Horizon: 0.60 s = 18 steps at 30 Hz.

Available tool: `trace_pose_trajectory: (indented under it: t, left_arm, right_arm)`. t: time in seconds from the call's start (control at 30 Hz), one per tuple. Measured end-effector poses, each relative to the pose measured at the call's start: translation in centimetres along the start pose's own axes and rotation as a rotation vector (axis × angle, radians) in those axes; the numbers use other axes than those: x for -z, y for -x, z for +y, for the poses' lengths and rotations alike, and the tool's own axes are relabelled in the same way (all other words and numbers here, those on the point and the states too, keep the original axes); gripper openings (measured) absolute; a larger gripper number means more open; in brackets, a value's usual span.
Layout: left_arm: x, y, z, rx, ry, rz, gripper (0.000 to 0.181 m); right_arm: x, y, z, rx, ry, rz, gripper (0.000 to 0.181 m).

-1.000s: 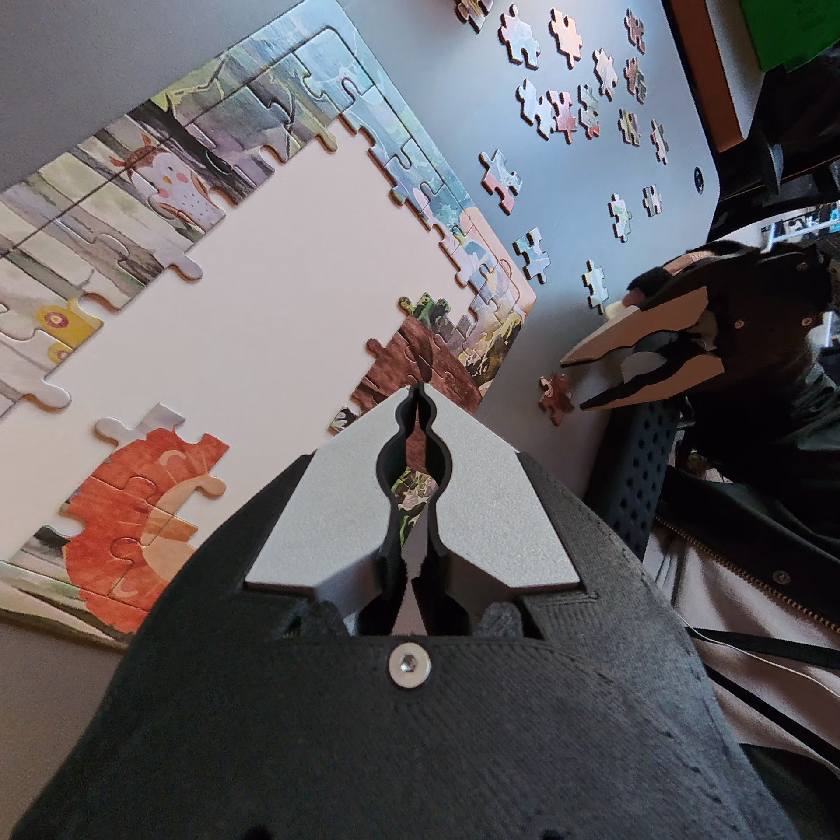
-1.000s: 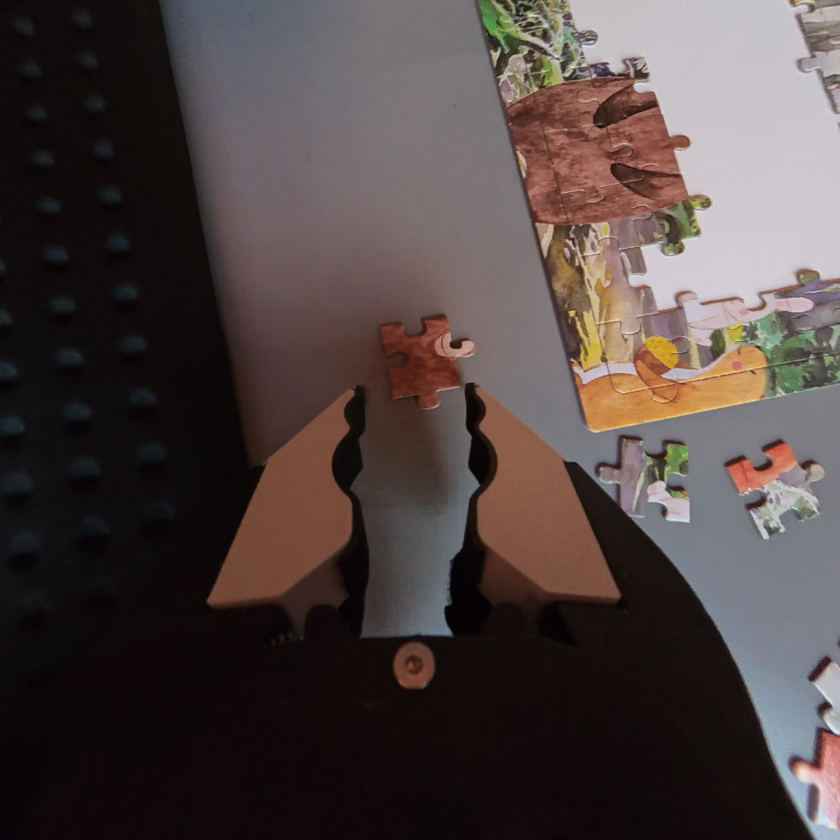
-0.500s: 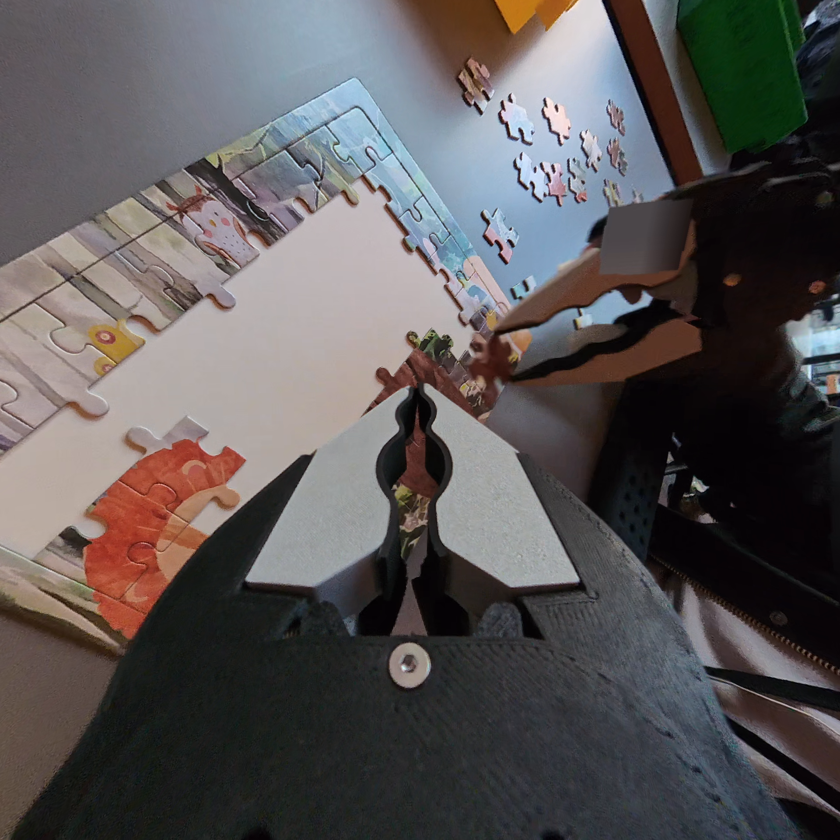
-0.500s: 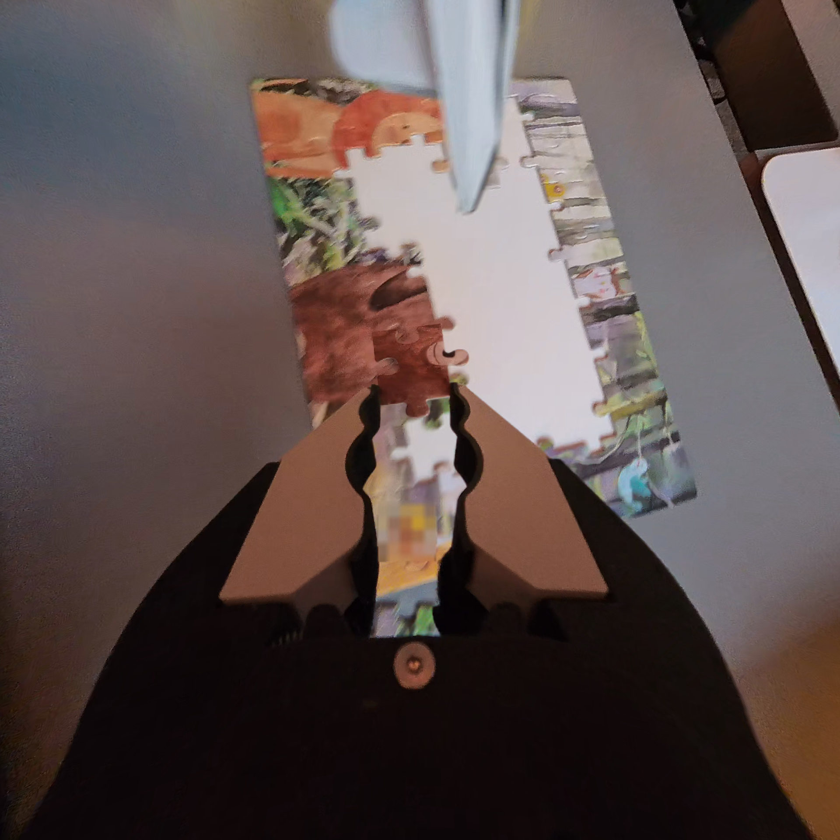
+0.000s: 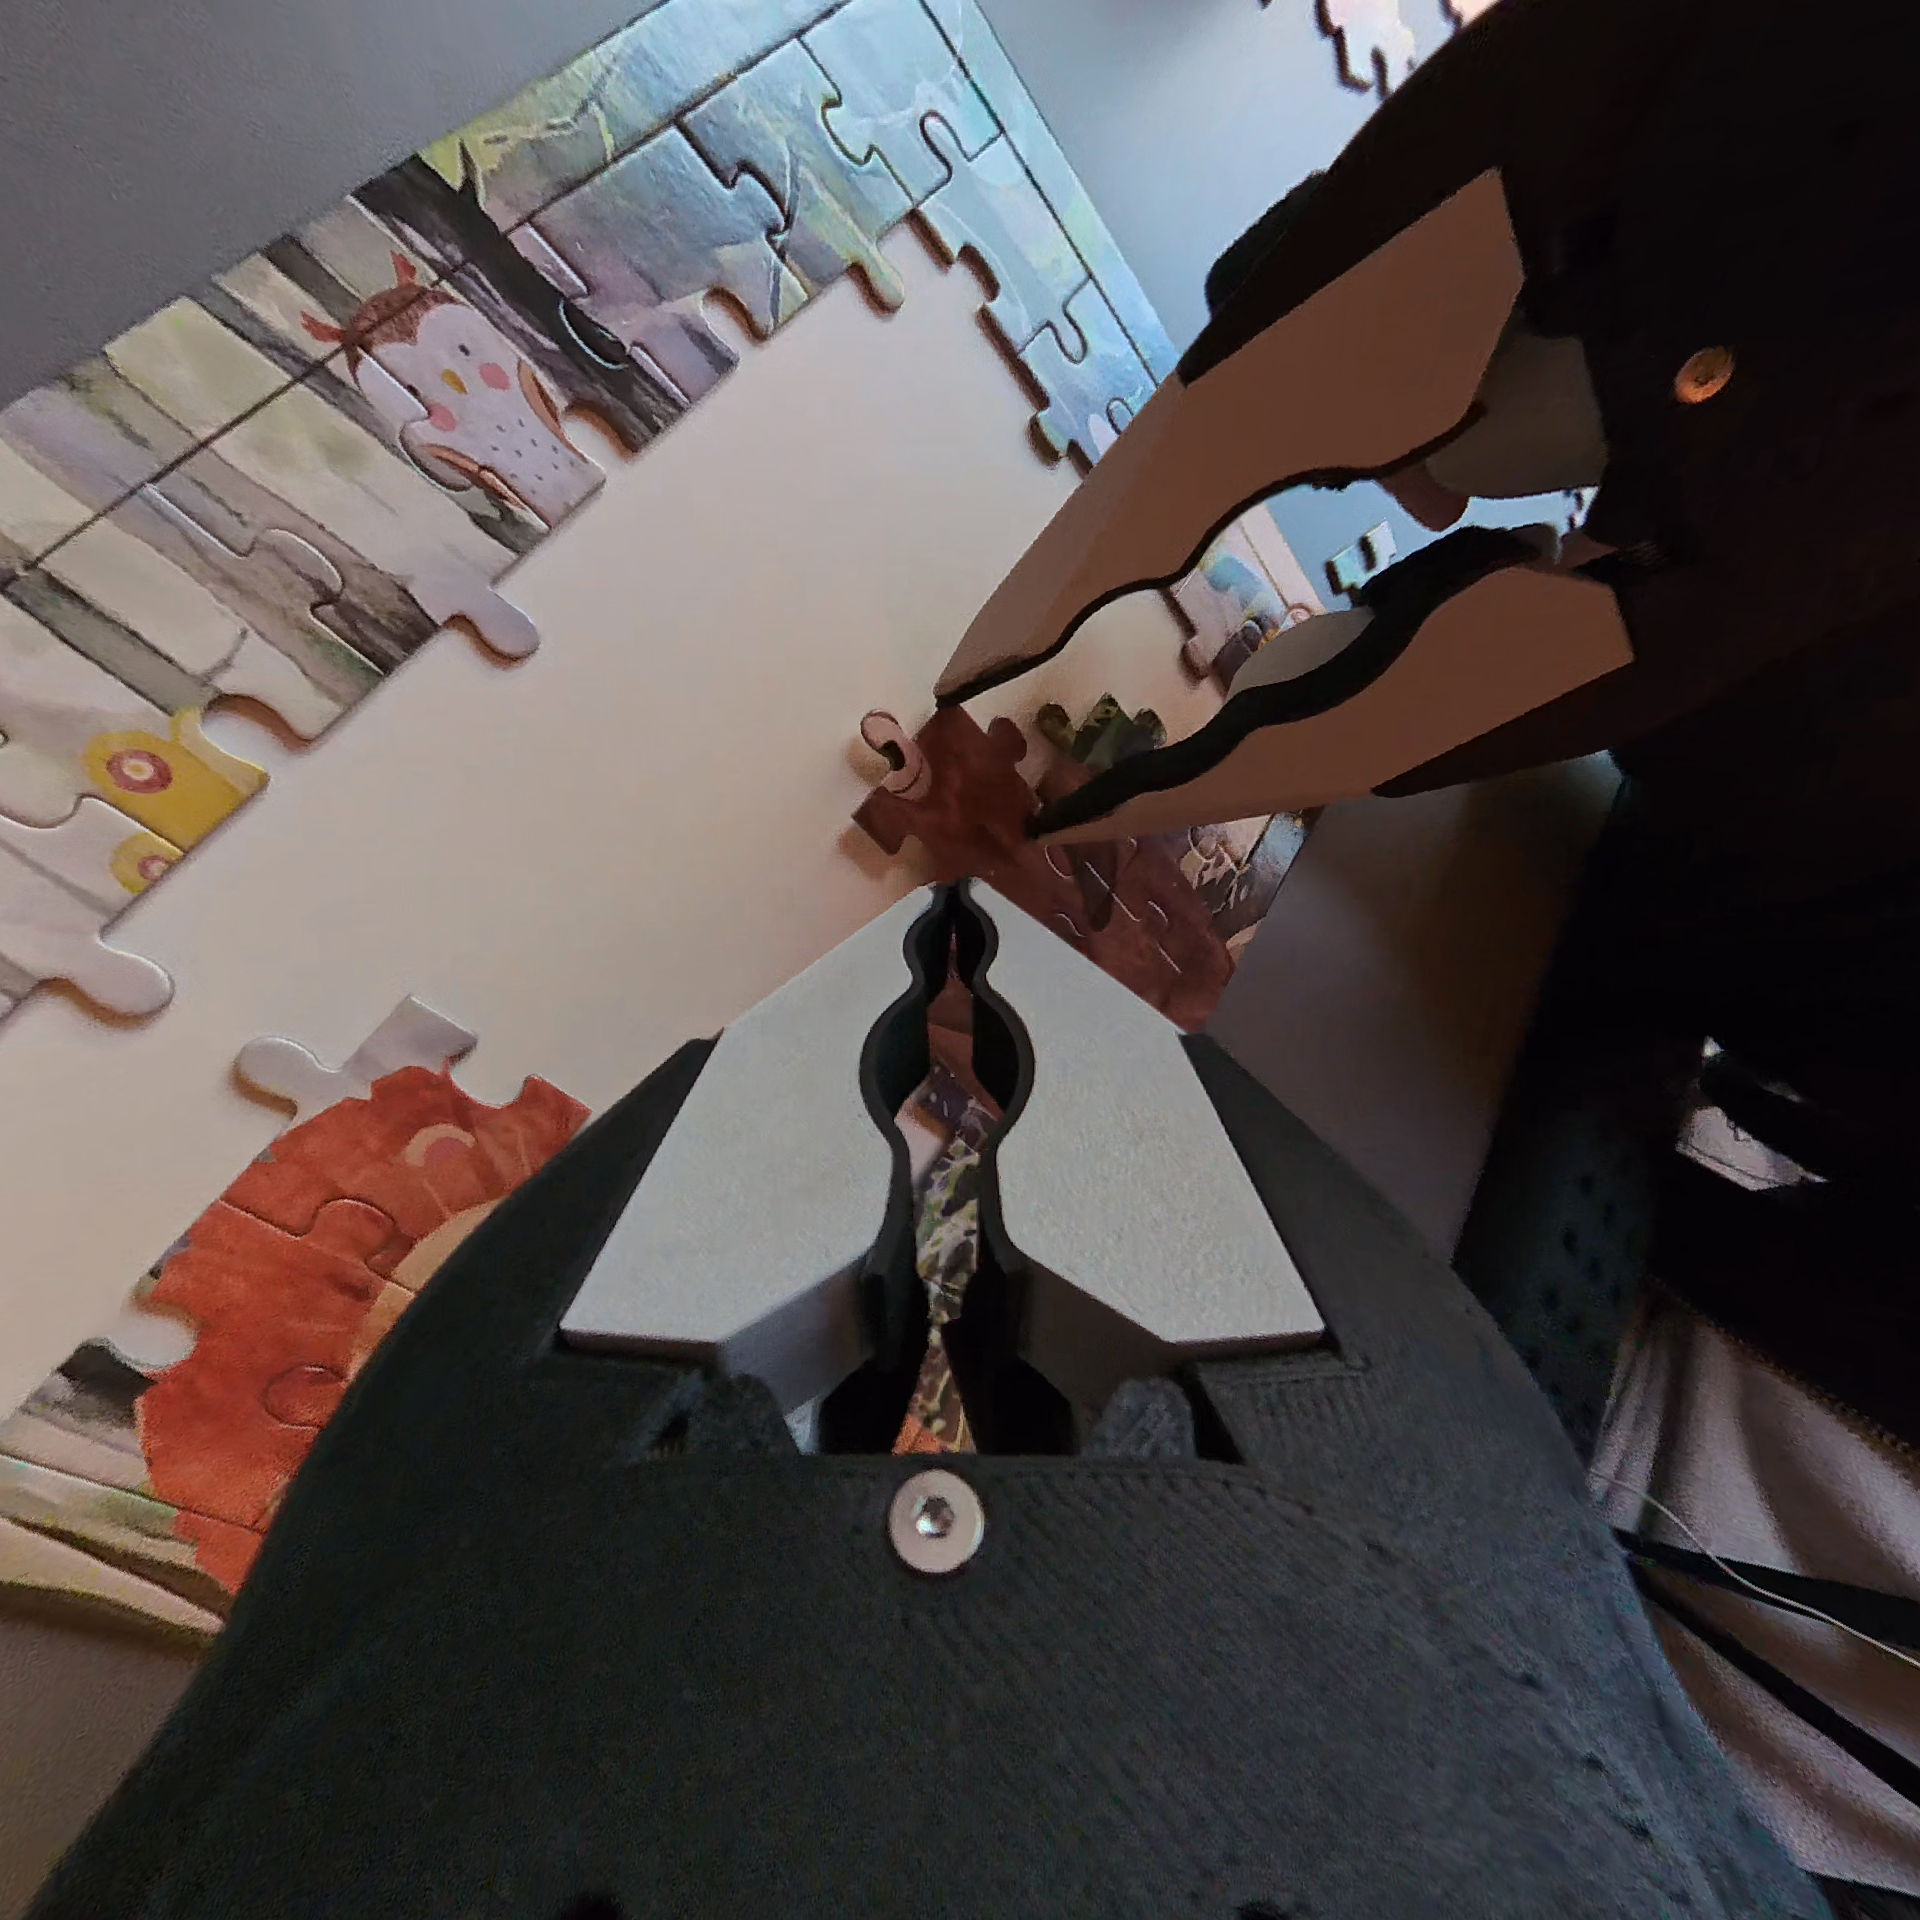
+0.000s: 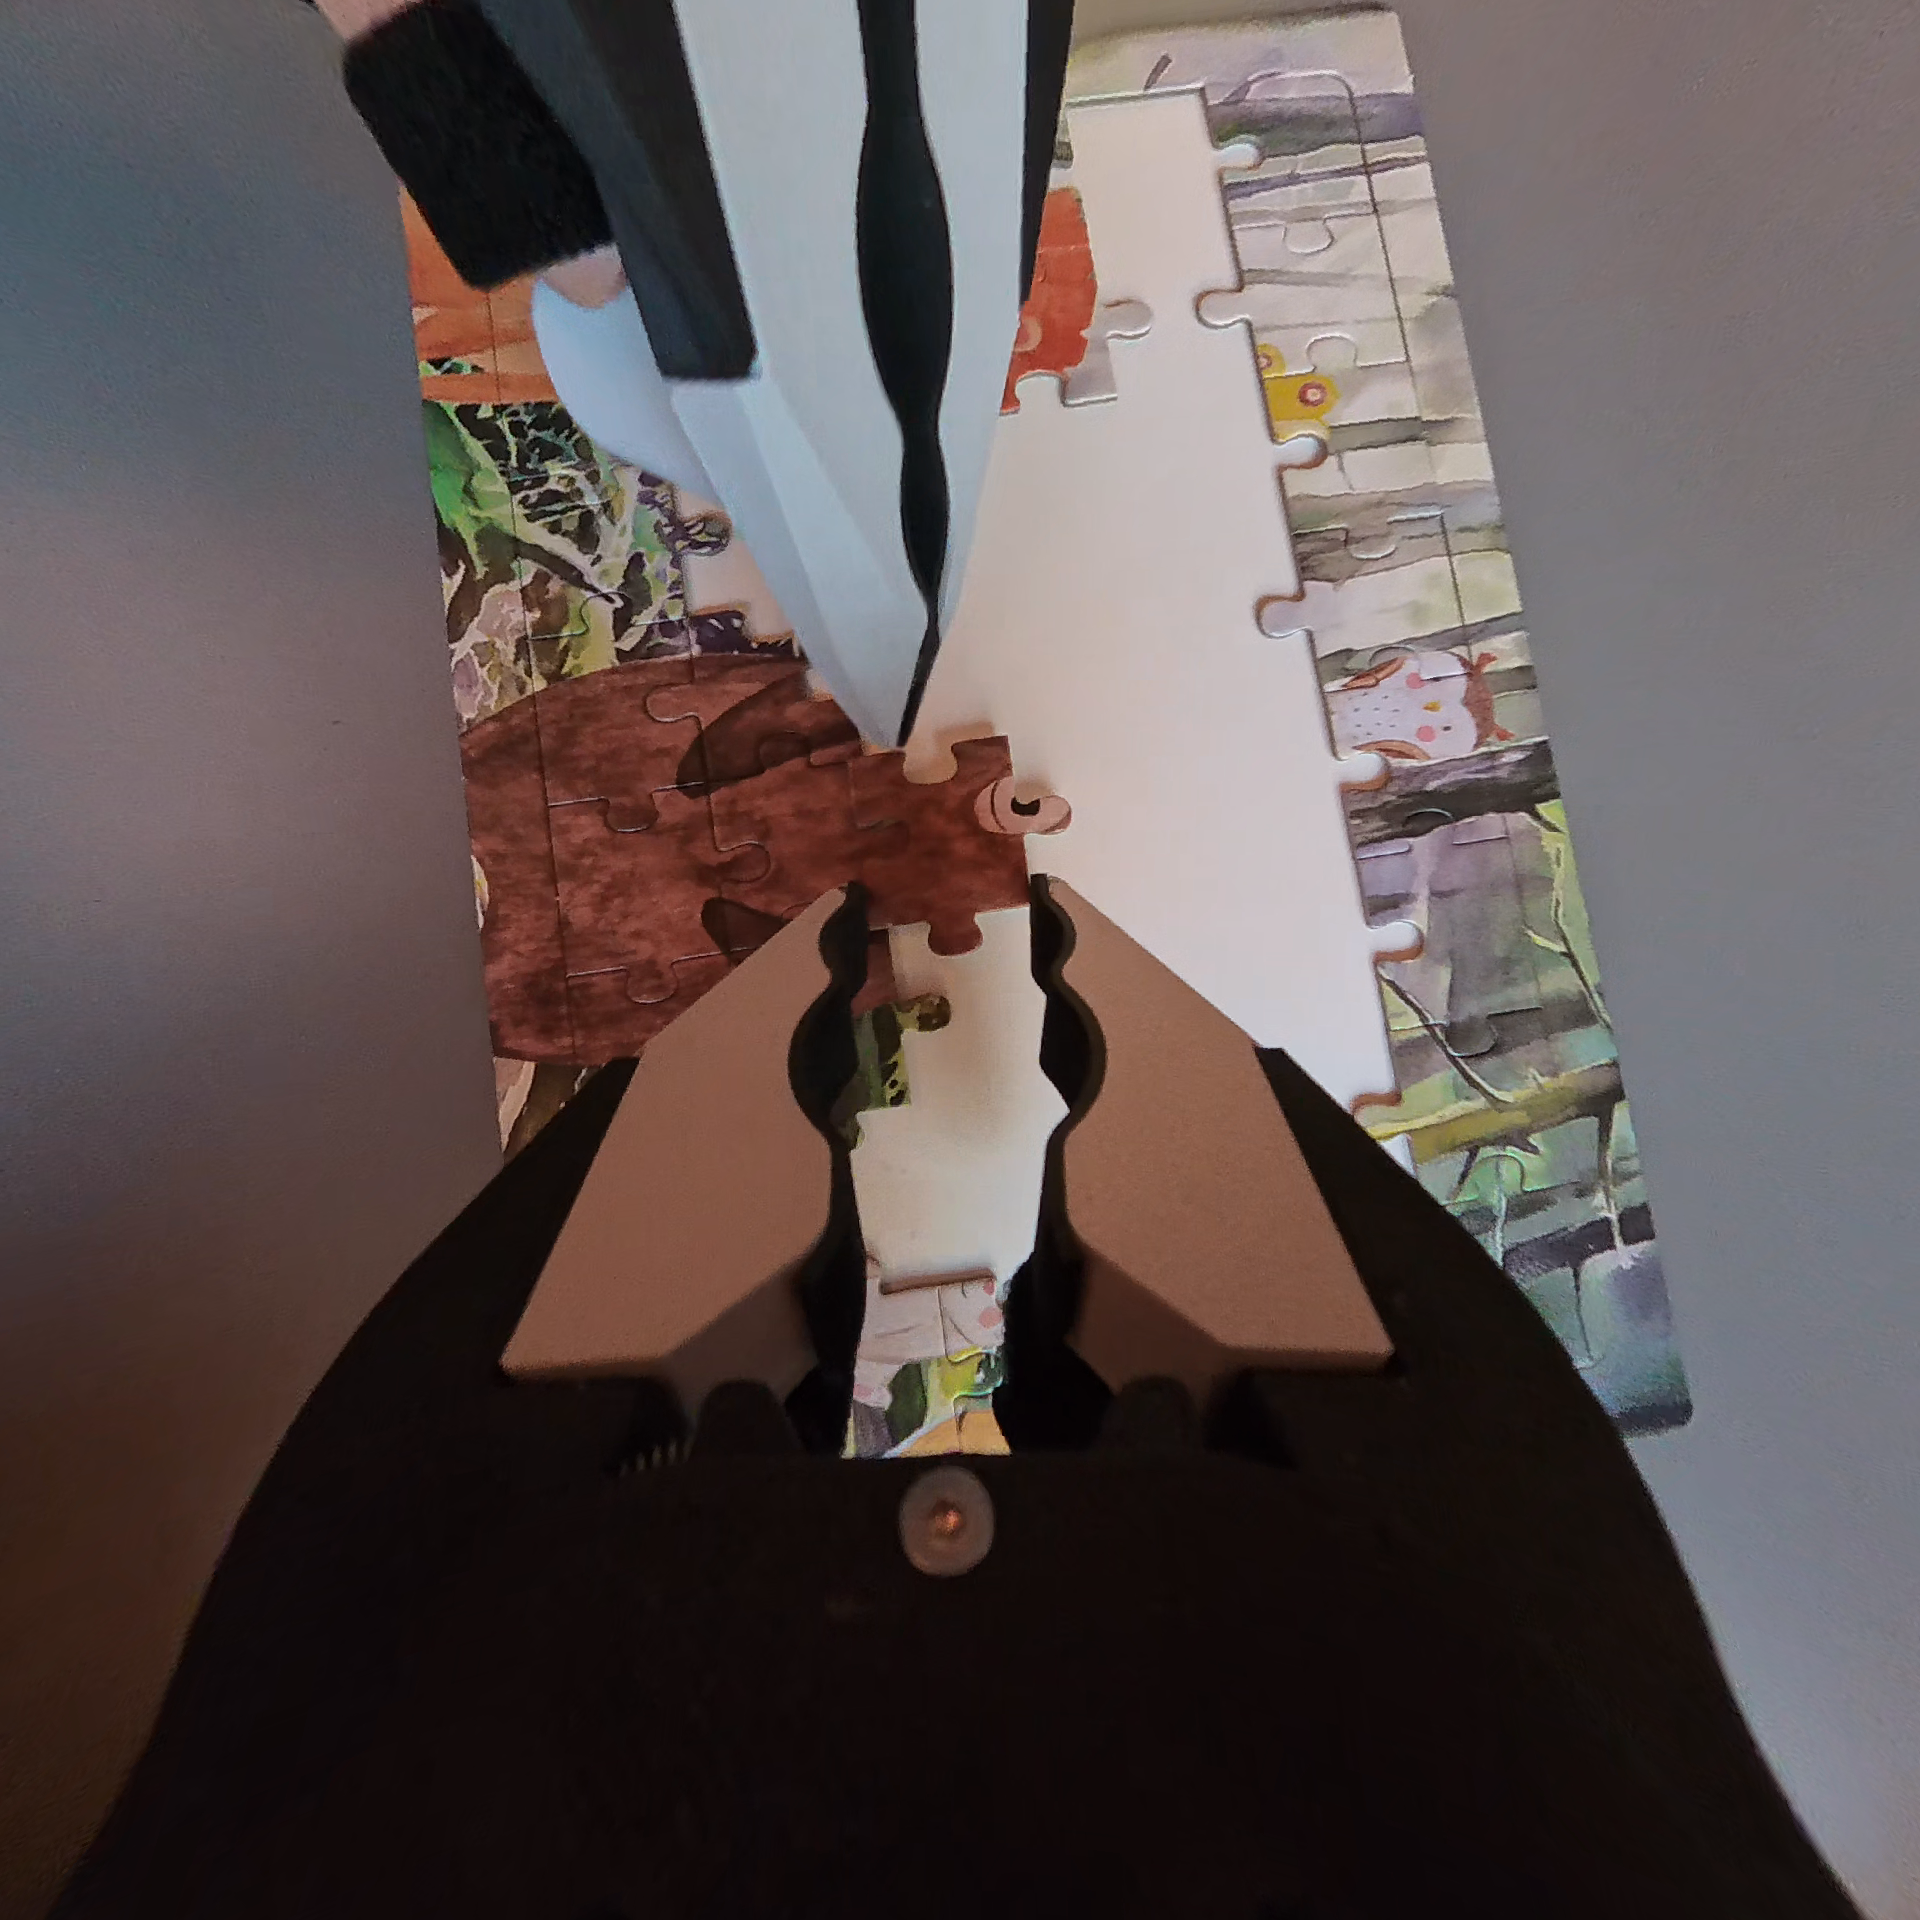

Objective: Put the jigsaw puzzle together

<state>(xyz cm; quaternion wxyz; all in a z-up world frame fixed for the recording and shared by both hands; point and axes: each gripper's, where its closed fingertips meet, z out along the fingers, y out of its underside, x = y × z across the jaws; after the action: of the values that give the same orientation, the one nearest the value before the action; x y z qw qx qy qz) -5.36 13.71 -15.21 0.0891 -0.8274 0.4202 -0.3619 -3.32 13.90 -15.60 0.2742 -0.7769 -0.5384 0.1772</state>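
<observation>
Grey table [image 6: 208,727] beneath everything, stretching past both sets of fingers. On it, a large jigsaw puzzle [image 6: 1455,935] in a flat tray, border and corners filled with a woodland picture, white bare centre [image 5: 623,779] directly ahead of both tools. Brown animal section [image 6: 644,852] assembled to the left of the right fingertips; orange patch [image 5: 312,1247] to the left of the left fingers.

Right gripper [image 6: 945,894], seen from its own camera: fingers parted to the width of one piece, tips at the near edge of a brown puzzle piece [image 6: 935,831] with a pale knob bearing an eye. From the left camera, the same piece [image 5: 956,800] pinched between those tips, lying almost flat against the brown section, apparently being pressed home.

Left gripper [image 5: 954,894]: fingers closed together, holding nothing, tips just beside the far corner of the brown piece, seemingly steadying its neighbours.

Likely handling: thin, stiff card, very light, easily bent or flicked away if squeezed hard. Best taken across the straight flanks of the body, away from the knobs, then lowered level so the tabs drop in.
</observation>
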Motion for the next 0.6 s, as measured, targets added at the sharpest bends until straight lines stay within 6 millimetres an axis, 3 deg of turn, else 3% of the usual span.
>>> trace_pose_trajectory:
  t: [0.2, 0.43, 0.6]
  left_arm:
    - [-0.9, 0.3, 0.1, -0.043, 0.017, -0.04, 0.0]
    - [-0.7, 0.8, 0.0, -0.043, 0.011, -0.071, 0.0]
    - [-0.5, 0.7, -0.2, -0.046, 0.005, -0.075, 0.0]
  right_arm:
    - [0.7, -0.7, -0.2, -0.024, -0.057, 0.018, 0.033]
    - [-0.1, -0.1, -0.2, -0.034, -0.066, -0.019, 0.027]
    - [1.5, -1.2, -0.3, -0.082, -0.119, 0.007, 0.022]
